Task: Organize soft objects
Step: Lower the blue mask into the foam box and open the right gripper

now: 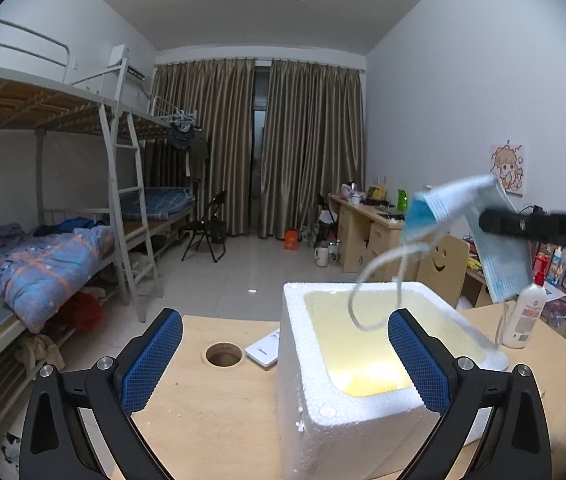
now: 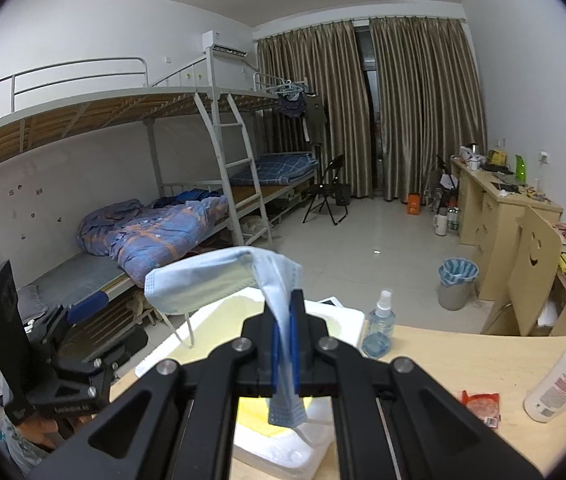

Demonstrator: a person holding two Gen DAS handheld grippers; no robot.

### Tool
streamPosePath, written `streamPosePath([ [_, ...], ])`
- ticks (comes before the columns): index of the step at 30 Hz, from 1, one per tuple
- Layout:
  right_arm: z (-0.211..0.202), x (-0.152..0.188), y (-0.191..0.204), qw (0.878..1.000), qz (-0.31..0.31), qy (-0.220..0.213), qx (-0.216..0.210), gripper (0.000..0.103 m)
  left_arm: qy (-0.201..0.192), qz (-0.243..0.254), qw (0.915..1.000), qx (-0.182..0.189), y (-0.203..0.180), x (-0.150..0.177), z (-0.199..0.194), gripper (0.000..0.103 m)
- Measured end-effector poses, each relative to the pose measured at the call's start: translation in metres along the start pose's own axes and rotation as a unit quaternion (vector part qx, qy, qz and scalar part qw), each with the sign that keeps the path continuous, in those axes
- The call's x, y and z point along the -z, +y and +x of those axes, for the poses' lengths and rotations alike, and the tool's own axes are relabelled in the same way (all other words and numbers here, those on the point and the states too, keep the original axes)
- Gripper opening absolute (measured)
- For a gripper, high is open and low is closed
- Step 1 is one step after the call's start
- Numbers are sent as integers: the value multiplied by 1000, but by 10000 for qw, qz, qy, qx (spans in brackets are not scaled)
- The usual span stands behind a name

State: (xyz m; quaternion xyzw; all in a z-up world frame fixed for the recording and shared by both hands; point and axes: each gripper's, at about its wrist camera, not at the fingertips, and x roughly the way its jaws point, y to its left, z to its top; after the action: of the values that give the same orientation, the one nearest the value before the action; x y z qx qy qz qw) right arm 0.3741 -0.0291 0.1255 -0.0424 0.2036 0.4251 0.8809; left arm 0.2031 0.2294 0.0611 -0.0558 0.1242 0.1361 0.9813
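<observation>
A blue face mask (image 2: 219,276) hangs folded from my right gripper (image 2: 285,320), which is shut on it. In the left wrist view the mask (image 1: 463,216) dangles above the open white foam box (image 1: 347,408), its ear loops hanging over the box's yellowish inside. The right gripper's fingers (image 1: 523,226) reach in from the right edge of that view. My left gripper (image 1: 283,356) is open and empty, its blue pads straddling the near left corner of the box. The box also shows under the right gripper (image 2: 283,456). The left gripper appears at the left in the right wrist view (image 2: 83,308).
On the wooden table (image 1: 211,420) are a round cable hole (image 1: 223,354), a white flat device (image 1: 263,350), a white lotion bottle (image 1: 525,312), a clear spray bottle (image 2: 381,326) and a red packet (image 2: 481,402). Bunk beds stand left; desks and a chair stand right.
</observation>
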Motion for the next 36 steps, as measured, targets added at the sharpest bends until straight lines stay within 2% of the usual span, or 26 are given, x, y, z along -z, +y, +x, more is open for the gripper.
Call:
streamPosePath([
  [6, -1, -9, 8, 9996, 120, -186, -167, 7, -188, 40, 9997, 126, -5, 0, -9, 103],
  [11, -1, -12, 17, 9993, 83, -285, -239, 7, -183, 152, 9997, 65, -9, 4, -9, 103],
  [13, 7, -8, 17, 9993, 124, -165, -299, 7, -230, 178, 9996, -11, -11, 5, -10, 103],
  [26, 54, 9, -2, 9982, 208, 557, -24, 8, -299, 30, 9994, -177, -9, 9, -9, 103],
  [27, 55, 10, -2, 9979, 226, 602, -24, 10, -296, 32, 9994, -185, -10, 9, -8, 103],
  [28, 56, 10, -4, 9976, 269, 639, -21, 17, -287, 26, 9994, -188, -11, 11, -7, 103],
  [32, 52, 10, -6, 9971, 342, 687, 16, 58, -232, 74, 9995, -218, -13, 12, -2, 103],
  [36, 49, 7, -4, 9976, 278, 628, 78, 60, -200, 86, 9995, -220, -14, 13, -1, 103],
])
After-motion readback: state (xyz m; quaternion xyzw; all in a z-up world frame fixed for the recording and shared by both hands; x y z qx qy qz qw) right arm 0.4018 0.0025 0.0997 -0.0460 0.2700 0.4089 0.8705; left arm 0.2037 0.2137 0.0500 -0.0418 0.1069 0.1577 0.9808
